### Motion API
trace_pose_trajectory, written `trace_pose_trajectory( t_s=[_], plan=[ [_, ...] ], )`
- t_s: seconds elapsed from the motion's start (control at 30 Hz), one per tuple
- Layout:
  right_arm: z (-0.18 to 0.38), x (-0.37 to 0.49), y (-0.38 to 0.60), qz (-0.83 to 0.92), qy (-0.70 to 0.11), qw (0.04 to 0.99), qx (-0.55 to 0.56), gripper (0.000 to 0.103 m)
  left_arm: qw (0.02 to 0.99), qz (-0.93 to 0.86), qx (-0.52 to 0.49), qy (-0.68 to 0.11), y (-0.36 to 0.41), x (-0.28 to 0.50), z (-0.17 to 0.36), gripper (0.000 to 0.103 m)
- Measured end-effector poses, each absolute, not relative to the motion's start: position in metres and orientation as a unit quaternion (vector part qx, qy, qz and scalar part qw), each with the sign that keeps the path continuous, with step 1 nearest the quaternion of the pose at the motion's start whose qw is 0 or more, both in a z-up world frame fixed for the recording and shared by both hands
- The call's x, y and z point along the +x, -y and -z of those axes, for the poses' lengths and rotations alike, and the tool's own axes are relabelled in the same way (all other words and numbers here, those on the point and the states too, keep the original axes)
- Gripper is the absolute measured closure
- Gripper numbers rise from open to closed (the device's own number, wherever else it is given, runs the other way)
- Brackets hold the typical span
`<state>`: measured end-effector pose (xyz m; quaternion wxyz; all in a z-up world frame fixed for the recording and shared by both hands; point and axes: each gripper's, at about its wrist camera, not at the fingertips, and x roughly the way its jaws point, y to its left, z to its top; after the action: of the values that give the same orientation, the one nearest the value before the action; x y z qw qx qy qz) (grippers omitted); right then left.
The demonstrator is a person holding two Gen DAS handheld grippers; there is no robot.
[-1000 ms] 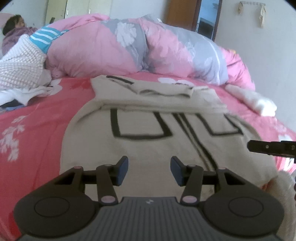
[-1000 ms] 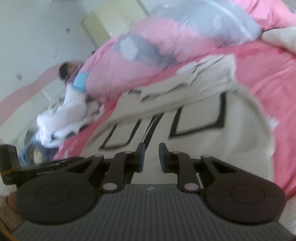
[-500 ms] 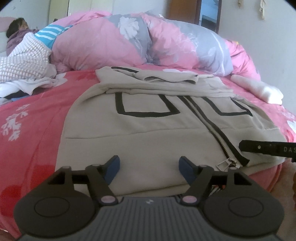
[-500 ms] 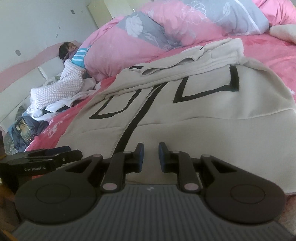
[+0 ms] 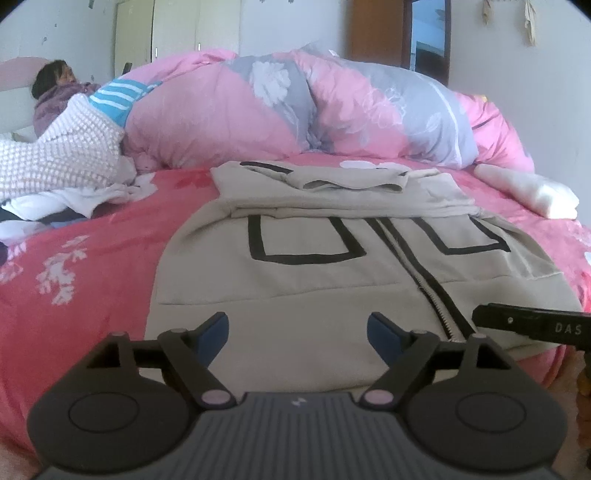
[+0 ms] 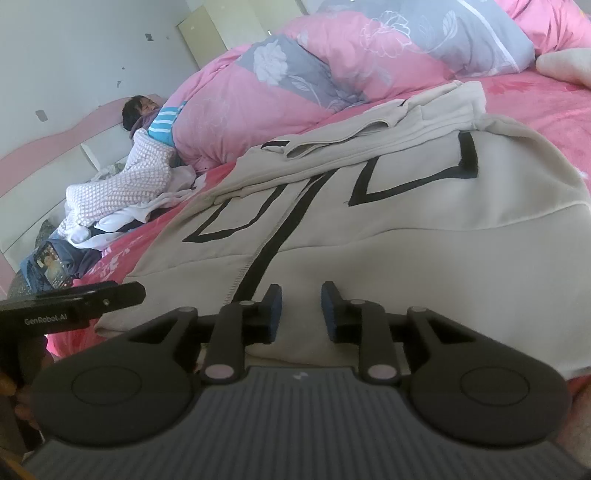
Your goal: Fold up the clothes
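left claw [image 5: 297, 332] opening, nothing gripped, over beige jacket [image 5: 332, 280] hem | right claw [image 6: 297, 306] opening, ungripped | beside it, lettering "GenRobot.AI" [image 6: 46, 320], "DAS" [image 5: 569, 328]

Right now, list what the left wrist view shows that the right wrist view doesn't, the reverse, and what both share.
Only the left wrist view: the wooden door, the jacket's metal zipper teeth, and the left gripper head-on, jaws opening, nothing between them.

Only the right wrist view: a dark blue garment near the pink headboard, and the right gripper, jaws opening over the hem.

Both: the beige jacket, pink duvet, white knit.
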<state>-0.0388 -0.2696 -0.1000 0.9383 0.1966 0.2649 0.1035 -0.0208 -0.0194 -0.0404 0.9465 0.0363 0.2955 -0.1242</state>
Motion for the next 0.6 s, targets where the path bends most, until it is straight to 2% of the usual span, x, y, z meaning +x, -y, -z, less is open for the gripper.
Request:
trace_pose_trajectory(
  t_s=[0.17,0.33,0.43,0.6],
  plan=[
    [0.098,-0.039,0.265,-0.102,-0.265,0.940,0.187,0.072,0.940,0.107,0.044,-0.322,0.022,-0.016,0.047,0.015],
    [0.094,-0.039,0.257,-0.111,-0.268,0.941,0.177,0.049,0.932,0.089,0.041,-0.350,0.020,-0.008,0.054,0.015],
    [0.092,-0.040,0.254,-0.109,-0.267,0.941,0.176,0.044,0.931,0.086,0.041,-0.352,0.018,-0.008,0.056,0.013],
    [0.092,-0.040,0.255,-0.110,-0.268,0.939,0.184,0.042,0.930,0.085,0.041,-0.354,0.018,-0.009,0.058,0.010]
  ],
)
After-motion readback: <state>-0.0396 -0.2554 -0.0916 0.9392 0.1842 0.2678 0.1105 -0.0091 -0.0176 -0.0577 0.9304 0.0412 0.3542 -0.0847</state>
